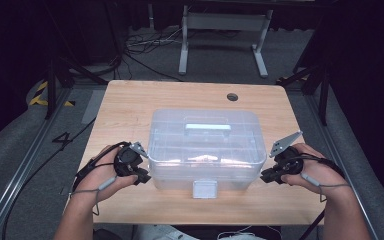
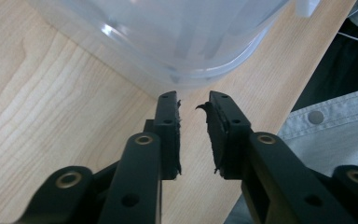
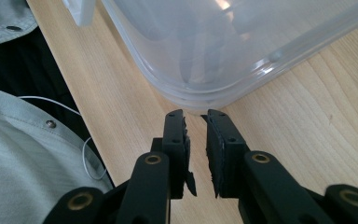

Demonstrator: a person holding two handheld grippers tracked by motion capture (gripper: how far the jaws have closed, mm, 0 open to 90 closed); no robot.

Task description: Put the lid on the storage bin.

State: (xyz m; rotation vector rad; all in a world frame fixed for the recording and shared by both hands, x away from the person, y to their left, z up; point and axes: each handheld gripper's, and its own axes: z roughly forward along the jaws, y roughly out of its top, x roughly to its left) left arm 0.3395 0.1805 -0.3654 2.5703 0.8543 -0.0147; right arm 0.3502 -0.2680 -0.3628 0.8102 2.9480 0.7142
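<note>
Here, clear lidded storage box (image 1: 205, 149) sat mid-table; left gripper (image 2: 193, 105) and right gripper (image 3: 196, 116) flanked box's near corners, jaws slightly parted, empty (pads frayed). Best: grip both sides evenly.

High view overhead, facing forward-down; gripper views close, low, sharing box (image 1: 205, 145) corners, table (image 1: 130, 100).

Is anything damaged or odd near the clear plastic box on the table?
Yes. The black pads on the left tongs look torn and frayed at their edges, and so do those of the right tongs. The clear plastic box sits straight on the table, its lid on.
</note>
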